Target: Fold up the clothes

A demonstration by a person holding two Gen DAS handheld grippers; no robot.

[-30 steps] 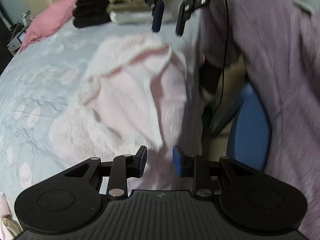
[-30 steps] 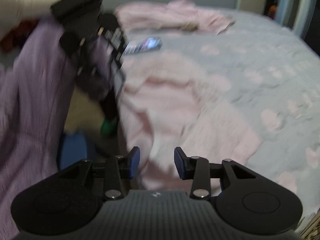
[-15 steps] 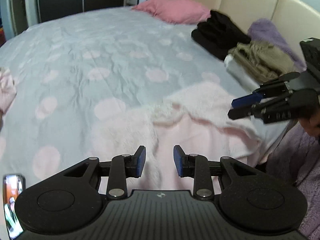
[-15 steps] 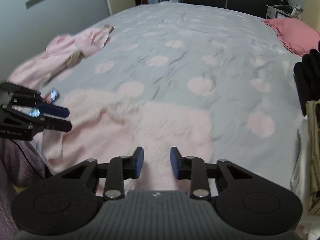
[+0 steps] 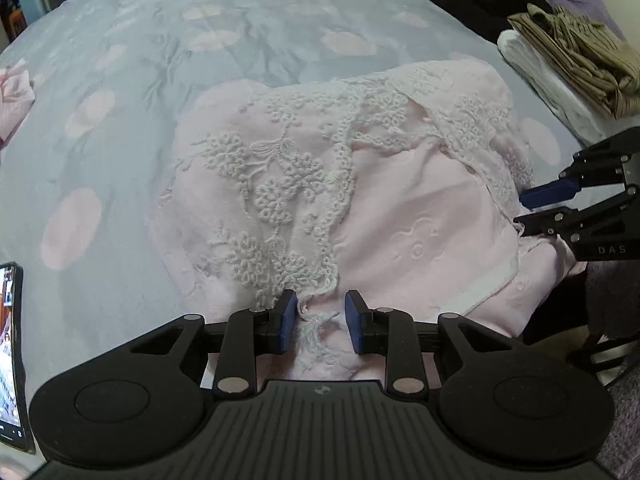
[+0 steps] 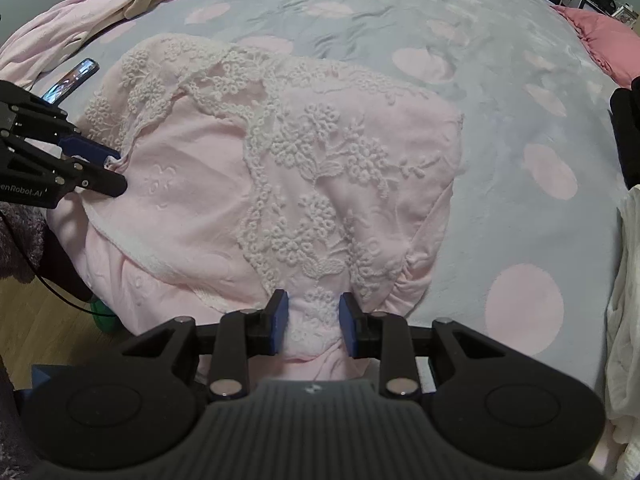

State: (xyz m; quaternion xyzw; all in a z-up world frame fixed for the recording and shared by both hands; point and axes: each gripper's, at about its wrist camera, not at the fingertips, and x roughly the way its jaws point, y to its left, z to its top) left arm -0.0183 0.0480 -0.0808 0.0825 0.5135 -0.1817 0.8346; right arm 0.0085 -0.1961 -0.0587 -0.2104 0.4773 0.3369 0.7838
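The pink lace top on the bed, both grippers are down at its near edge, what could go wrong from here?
1. The left gripper has only a thin lace fringe of the pink lace top between its open pads, so it may slip out or snag when pinched.
2. The right gripper straddles a bunched ridge, so it may grab several layers and fold crookedly.
3. The phone lies on the bedspread beside the top, and a wide swing could knock it.
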